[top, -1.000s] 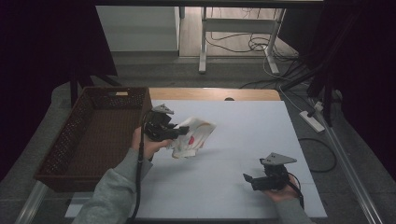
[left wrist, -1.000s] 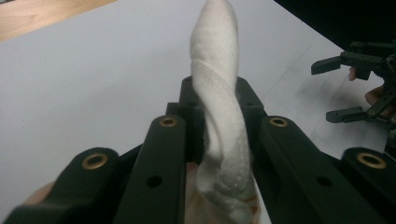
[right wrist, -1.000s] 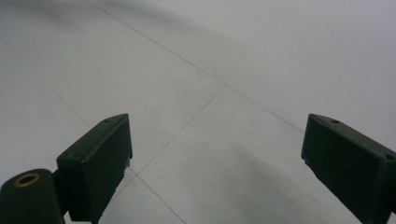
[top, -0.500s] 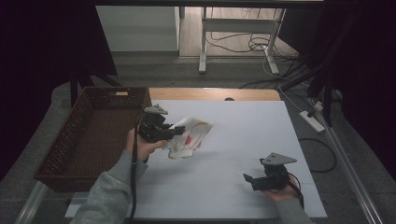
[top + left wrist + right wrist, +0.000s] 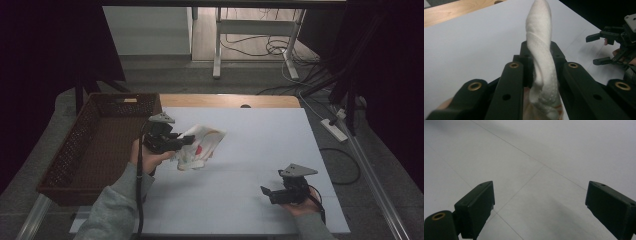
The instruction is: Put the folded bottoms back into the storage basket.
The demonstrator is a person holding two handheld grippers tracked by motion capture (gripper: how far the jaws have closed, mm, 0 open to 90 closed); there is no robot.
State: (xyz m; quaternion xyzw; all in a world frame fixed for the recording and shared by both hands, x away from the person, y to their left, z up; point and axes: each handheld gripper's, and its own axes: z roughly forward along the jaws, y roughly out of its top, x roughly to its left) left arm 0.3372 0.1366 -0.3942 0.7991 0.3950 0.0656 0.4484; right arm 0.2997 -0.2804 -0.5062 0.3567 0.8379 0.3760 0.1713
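One white table (image 5: 260, 150) is filling the middle of the high view, with a strip of bare wood (image 5: 230, 100) running along its far edge. Sitting at the left of the frame, touching the table's left side, is a brown wicker basket (image 5: 95, 145), and nothing can be made out inside it. Lying on the floor at the top of the frame are loose cables (image 5: 260, 47), beside the legs of a white stand (image 5: 218, 42), and a power strip (image 5: 334, 129) is lying at the right edge of the table. Left of centre, just beside the basket, a white cloth (image 5: 200, 145) with red and orange marks is hanging in the air above the table, pinched by the left gripper (image 5: 172, 144). In the left gripper view the jaws are pressing together on the cloth (image 5: 542, 62), which is rising between them as a twisted, upright fold. The right gripper (image 5: 270, 192) is sitting low at the lower right of the high view, well apart from the cloth, pointing toward the left of the frame. In the right gripper view its jaws are standing wide apart, with nothing but bare tabletop (image 5: 536, 170) between them.
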